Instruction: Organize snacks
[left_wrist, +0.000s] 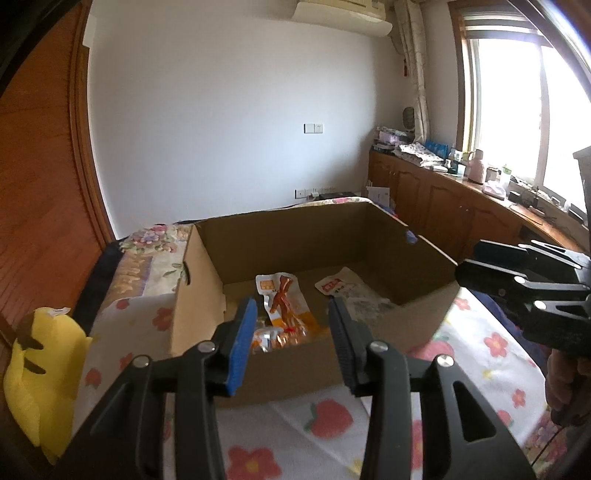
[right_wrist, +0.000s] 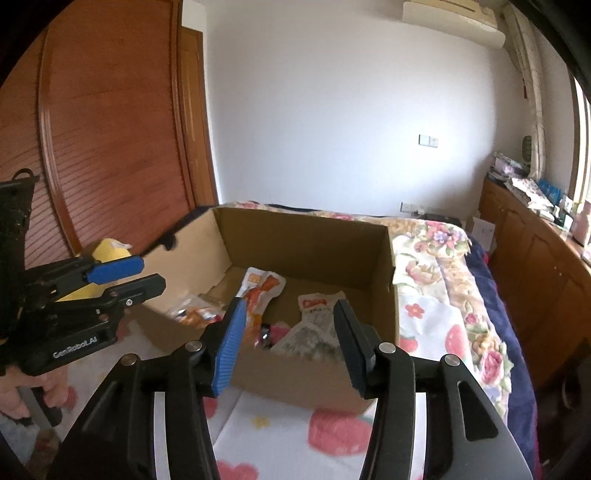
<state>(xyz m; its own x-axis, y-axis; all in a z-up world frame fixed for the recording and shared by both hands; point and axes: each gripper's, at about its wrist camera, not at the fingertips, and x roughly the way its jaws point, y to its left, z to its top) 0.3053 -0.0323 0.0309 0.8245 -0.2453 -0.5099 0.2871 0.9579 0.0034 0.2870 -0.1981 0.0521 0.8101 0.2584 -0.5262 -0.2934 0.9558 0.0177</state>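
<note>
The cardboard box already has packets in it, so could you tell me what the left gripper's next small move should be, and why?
Probably ease the left gripper forward and down toward the orange snack packet: its jaws are open and empty, just short of the cardboard box.

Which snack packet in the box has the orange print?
The packet on the box's left side, orange with a brown snack pictured; the packet right of it is white with a red label.

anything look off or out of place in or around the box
Nothing looks spilled or damaged. The snack packets lie loose and overlapping on the floor of the cardboard box. A yellow plush toy sits outside it.
</note>
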